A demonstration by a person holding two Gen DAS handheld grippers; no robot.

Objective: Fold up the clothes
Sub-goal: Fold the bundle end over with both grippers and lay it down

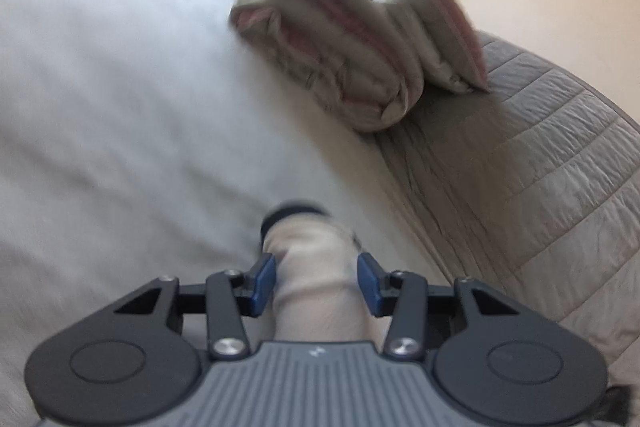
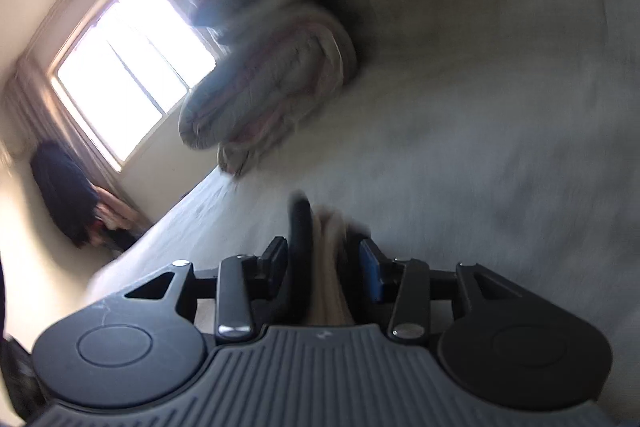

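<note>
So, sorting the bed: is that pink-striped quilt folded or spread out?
Folded. The quilt sits as a thick stacked bundle with rounded layered edges on the white bed sheet.

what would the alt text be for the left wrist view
The left gripper holds a pale garment with a dark trim between its blue pads, above a white bed sheet. Beyond it a folded pink-and-grey striped quilt lies on the bed, beside a beige quilted cover. The picture is blurred.
</note>
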